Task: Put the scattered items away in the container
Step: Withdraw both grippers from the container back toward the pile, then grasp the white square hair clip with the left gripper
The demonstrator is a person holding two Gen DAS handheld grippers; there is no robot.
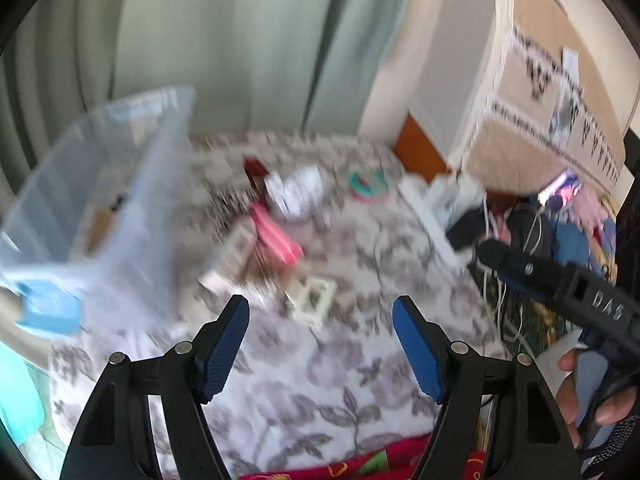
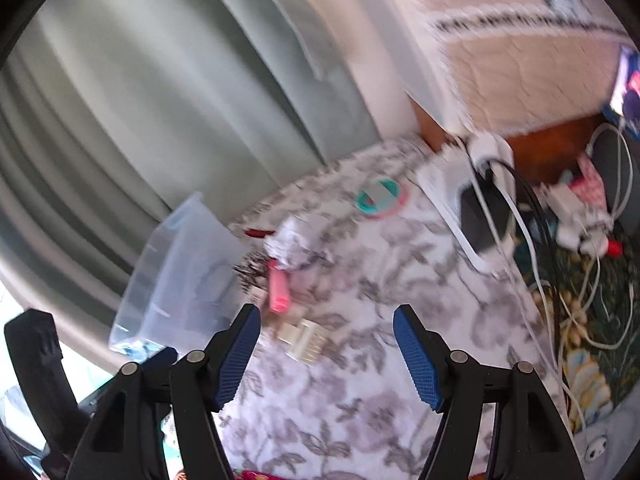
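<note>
Cloth (image 1: 320, 392): white ground, grey floral-and-leaf print. Container (image 1: 120, 184): clear plastic, pale blue tint. Flat pink item (image 1: 276, 236) near middle; cream slotted piece (image 1: 312, 298) beside it. Ring (image 2: 380, 198): teal and pink. Gripper fingers (image 1: 224, 352): black arms, ribbed blue pads. Curtain (image 1: 224, 40): pale grey-green. Box (image 1: 552, 92): tan with black print. Cables (image 2: 560, 304): white.

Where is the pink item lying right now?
In both wrist views the pink item lies on the floral cloth, just right of the clear plastic container, below the crumpled white packet and above the cream comb-like piece.
</note>
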